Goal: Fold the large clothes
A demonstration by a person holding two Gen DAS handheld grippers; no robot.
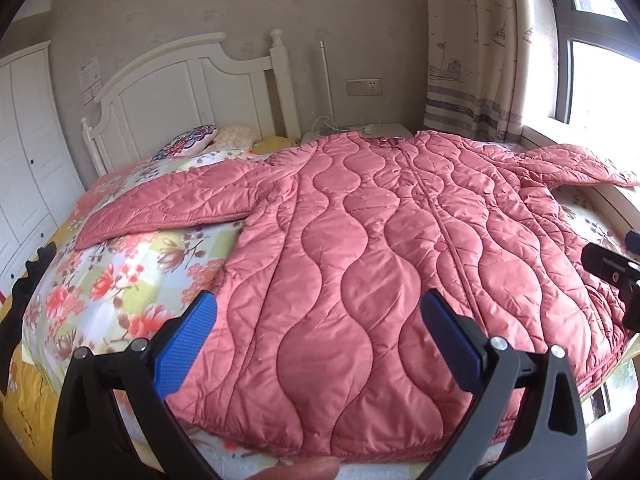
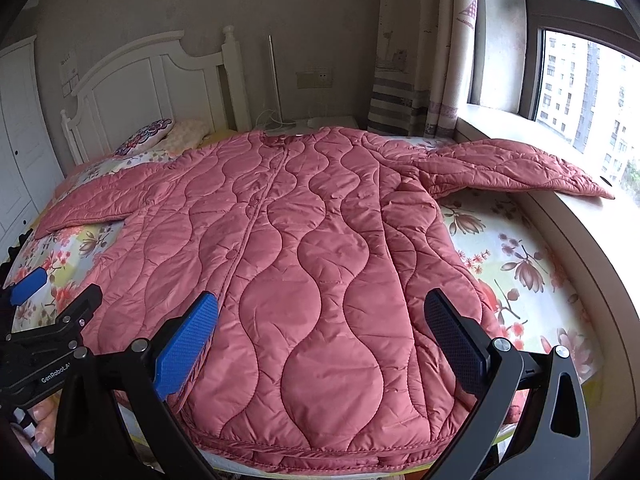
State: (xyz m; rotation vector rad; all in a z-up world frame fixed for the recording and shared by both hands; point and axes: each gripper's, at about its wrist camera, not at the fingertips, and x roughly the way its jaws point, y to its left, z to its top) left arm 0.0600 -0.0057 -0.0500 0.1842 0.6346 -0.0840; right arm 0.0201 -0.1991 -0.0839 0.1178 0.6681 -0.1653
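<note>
Fingers of the left gripper (image 1: 318, 336) and right gripper (image 2: 320, 336) are held apart, empty, above the hem. The coat (image 2: 288, 248) is spread flat on the bed (image 2: 516, 264); sleeves at 10 and 2 o'clock should be folded inward first.

Quilted coat (image 1: 360, 240) — slight satin sheen, floral cotton-like bedsheet (image 1: 120, 276), headboard (image 1: 180, 92) — smooth painted wood
</note>
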